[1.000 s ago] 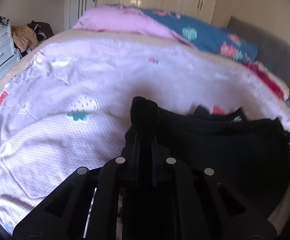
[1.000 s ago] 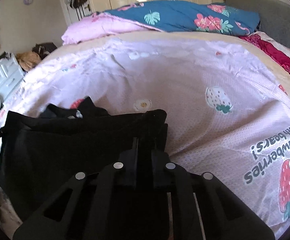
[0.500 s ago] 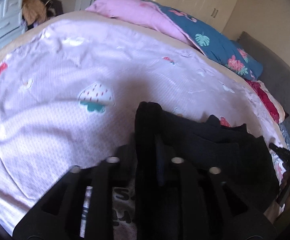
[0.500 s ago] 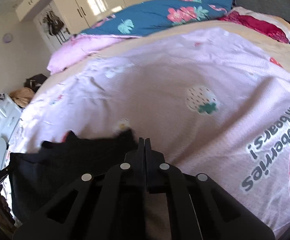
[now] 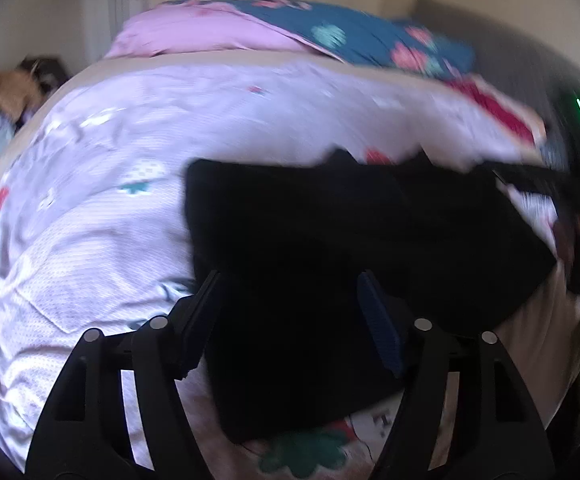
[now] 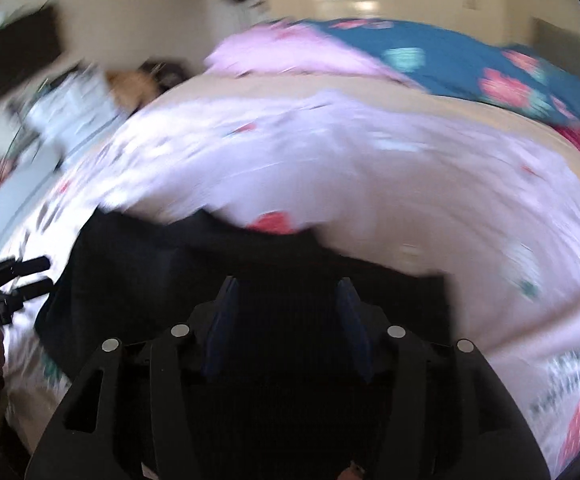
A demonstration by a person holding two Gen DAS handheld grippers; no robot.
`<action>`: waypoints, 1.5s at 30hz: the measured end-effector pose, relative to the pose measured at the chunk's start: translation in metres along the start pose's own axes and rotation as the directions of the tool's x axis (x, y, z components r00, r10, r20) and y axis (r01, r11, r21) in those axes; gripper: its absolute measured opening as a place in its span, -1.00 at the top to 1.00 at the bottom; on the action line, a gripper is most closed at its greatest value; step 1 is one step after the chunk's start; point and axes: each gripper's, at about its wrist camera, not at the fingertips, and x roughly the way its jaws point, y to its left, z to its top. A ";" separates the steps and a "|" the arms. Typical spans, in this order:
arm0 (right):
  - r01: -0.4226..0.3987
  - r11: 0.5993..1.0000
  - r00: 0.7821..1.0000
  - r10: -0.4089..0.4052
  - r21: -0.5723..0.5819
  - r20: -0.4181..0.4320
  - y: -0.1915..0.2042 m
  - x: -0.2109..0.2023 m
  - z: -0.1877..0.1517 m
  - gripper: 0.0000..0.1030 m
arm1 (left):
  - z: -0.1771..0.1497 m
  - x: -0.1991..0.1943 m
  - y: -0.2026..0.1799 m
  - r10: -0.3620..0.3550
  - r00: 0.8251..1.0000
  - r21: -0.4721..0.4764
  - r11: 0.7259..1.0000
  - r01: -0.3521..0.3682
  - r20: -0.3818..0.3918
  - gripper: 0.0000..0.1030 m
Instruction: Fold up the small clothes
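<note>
Looking down the left gripper, we found its fingers spread wide and holding nothing, with the black garment lying flat on the sheet directly under and ahead of them, toward 12 o'clock. Our right gripper was likewise released, its blue-padded fingers parted over the same cloth.

We judged that the next fold turned on one relation: the garment's long axis ran side to side, from 9 to 3 o'clock, across both sets of fingers rather than along them. Each gripper sat over one end, the left over the left edge and the right over the right edge, so neither was clearly nearer to the whole piece. A lengthwise fold would probably call for both to re-grip the near hem.

Farther out, the left view showed the right gripper at 3 o'clock beside the garment's right edge, and the garment's far edge with small peaks against the sheet. The right view instead showed the left gripper at 9 o'clock, just off the cloth. Beyond, both views showed a pink pillow and a blue floral one at 12 o'clock. Both frames were blurred, so we could not read finer creases.
</note>
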 end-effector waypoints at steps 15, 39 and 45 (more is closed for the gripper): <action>-0.087 0.958 0.983 0.039 -0.272 -0.177 0.068 0.079 0.020 0.85 | -0.019 0.026 -0.014 -0.075 0.997 0.007 0.997 0.076 -0.028 -0.32; 0.344 0.933 0.935 -0.331 0.109 -0.124 -0.100 0.006 -0.008 0.05 | 0.048 0.060 0.066 0.063 0.998 -0.111 0.992 -0.060 0.020 -0.49; 0.325 0.943 0.939 -0.312 0.073 -0.149 -0.106 0.025 -0.020 0.48 | 0.055 0.073 0.072 0.053 0.998 -0.172 0.984 -0.045 0.045 -0.48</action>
